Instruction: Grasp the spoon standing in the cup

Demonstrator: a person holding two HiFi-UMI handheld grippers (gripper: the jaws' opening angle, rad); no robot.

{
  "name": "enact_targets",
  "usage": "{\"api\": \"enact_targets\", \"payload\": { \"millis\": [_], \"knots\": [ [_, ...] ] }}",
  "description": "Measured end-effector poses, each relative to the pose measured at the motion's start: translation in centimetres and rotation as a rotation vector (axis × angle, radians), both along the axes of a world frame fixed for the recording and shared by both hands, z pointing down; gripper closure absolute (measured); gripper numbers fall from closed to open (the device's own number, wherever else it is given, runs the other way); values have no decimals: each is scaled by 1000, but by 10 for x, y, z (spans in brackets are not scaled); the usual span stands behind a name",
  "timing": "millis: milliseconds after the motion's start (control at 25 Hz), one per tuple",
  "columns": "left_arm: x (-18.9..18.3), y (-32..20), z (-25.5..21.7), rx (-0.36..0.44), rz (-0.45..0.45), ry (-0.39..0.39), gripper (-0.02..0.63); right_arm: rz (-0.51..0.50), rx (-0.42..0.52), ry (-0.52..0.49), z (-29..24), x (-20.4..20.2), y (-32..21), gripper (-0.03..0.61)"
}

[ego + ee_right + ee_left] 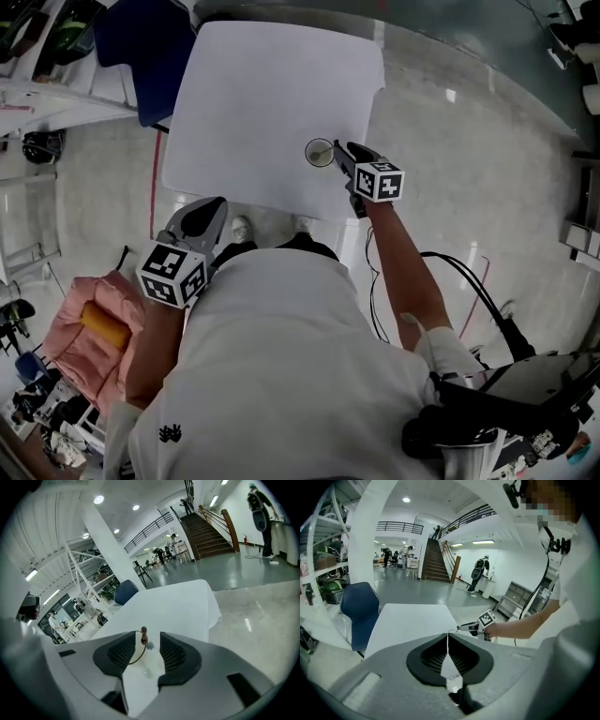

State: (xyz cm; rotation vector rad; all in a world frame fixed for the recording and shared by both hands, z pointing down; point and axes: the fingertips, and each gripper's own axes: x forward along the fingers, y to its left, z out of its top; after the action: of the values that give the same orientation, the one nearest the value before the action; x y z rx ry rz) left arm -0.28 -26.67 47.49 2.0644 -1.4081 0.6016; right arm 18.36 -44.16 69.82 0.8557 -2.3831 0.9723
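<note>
The right gripper point(147, 635), jaws spread around the spoon point(144, 632) in the cup point(308, 153), is at the grasp step and likely needs only to close; the left gripper point(447, 637) is pressed together, empty.

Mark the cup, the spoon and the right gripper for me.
cup point(308, 152): head view, left rim.
spoon point(144, 634): right gripper view, handle top.
right gripper point(147, 633): right gripper view, midway between its fingers.

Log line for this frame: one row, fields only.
phase: pre-grasp | right gripper: open, jaws flanking spoon handle, not pressing | spoon: standing in cup on table | left gripper: shut, empty, near torso
</note>
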Motion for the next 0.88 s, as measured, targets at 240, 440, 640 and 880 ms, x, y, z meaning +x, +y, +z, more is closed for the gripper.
{"api": "enact_targets", "payload": {
  "millis": [240, 440, 640, 880],
  "knots": [
    [3, -3, 2, -9, -54, -15, 597, -73, -27, -22, 14, -13, -4, 432],
    [3, 3, 5, -9, -76, -30, 597, -84, -25, -45, 20, -22, -2, 521],
    [0, 11, 1, 4, -66, -39, 597, -73, 2, -37, 11, -23, 2, 528],
    [-2, 16, -8, 32, -55, -34, 597, -44, 33, -36, -8, -12, 1, 529]
  ]
}}
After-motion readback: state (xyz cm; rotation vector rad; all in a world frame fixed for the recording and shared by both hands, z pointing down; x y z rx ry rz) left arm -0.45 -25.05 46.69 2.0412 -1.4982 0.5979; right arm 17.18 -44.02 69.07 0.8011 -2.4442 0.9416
